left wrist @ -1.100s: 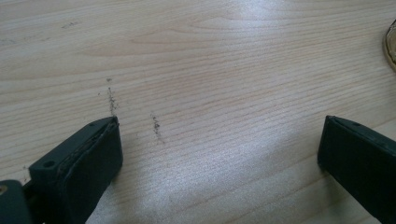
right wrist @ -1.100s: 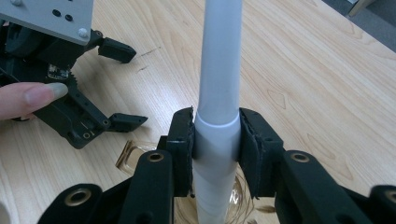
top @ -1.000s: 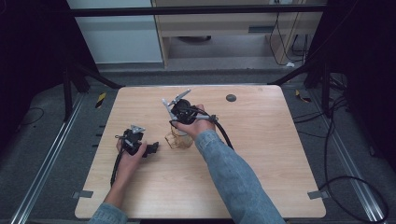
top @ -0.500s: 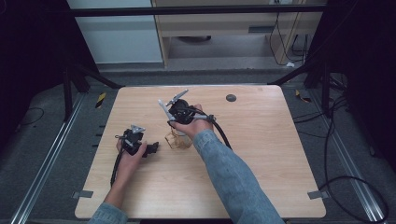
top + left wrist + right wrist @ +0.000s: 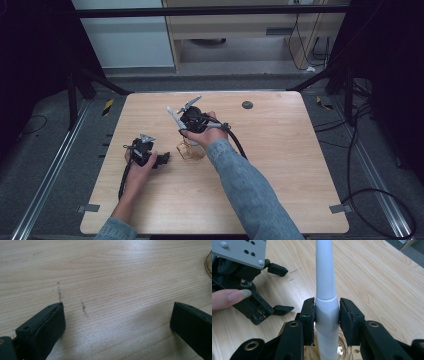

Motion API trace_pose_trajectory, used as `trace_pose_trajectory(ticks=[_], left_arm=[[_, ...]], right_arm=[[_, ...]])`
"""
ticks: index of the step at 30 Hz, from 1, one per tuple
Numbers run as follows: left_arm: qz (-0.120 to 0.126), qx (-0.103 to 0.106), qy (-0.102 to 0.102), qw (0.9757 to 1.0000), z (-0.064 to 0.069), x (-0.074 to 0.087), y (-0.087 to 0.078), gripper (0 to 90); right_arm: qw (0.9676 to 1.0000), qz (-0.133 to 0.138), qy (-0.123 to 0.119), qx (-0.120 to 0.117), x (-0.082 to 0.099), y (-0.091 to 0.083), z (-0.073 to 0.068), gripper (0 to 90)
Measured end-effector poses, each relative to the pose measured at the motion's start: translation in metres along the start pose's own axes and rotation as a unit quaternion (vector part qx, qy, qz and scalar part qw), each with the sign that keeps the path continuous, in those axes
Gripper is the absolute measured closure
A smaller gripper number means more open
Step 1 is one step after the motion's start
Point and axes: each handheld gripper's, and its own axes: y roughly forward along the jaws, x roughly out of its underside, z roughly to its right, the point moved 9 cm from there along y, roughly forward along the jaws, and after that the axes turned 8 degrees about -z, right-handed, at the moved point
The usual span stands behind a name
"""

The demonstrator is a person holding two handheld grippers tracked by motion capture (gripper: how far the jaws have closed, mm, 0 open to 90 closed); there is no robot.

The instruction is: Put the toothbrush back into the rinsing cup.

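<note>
Right tongs [image 5: 186, 141] raised slightly off the wire holder [image 5: 190, 150], tool handle [image 5: 325, 308] lifted with them

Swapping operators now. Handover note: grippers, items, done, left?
Right gripper: shut on the white handle, which points away along the tabletop; the handle's lower end goes into a clear glass holder with a wire frame.
Left gripper: open, nothing between the jaws, low over bare table left of the holder.
Done: handle gripped.
Left: cannot tell whether the handle is going in or coming out of the holder; likely finish that move, with the left gripper free to steady the holder.
</note>
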Motion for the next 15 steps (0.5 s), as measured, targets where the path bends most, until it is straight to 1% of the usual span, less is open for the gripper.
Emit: trace_pose_trajectory(ticks=[8,15], left_arm=[[-0.001,0.000,0.001,1.0000,-0.0001,0.0002,-0.0002,0.0],[-0.001,0.000,0.002,1.0000,-0.0002,0.0002,-0.0002,0.0]], right_arm=[[1.0000,0.002,-0.002,-0.001,-0.0003,0.0001,-0.0007,63.8],[1.0000,0.003,-0.001,-0.002,-0.0006,-0.0008,-0.0007,59.7]])
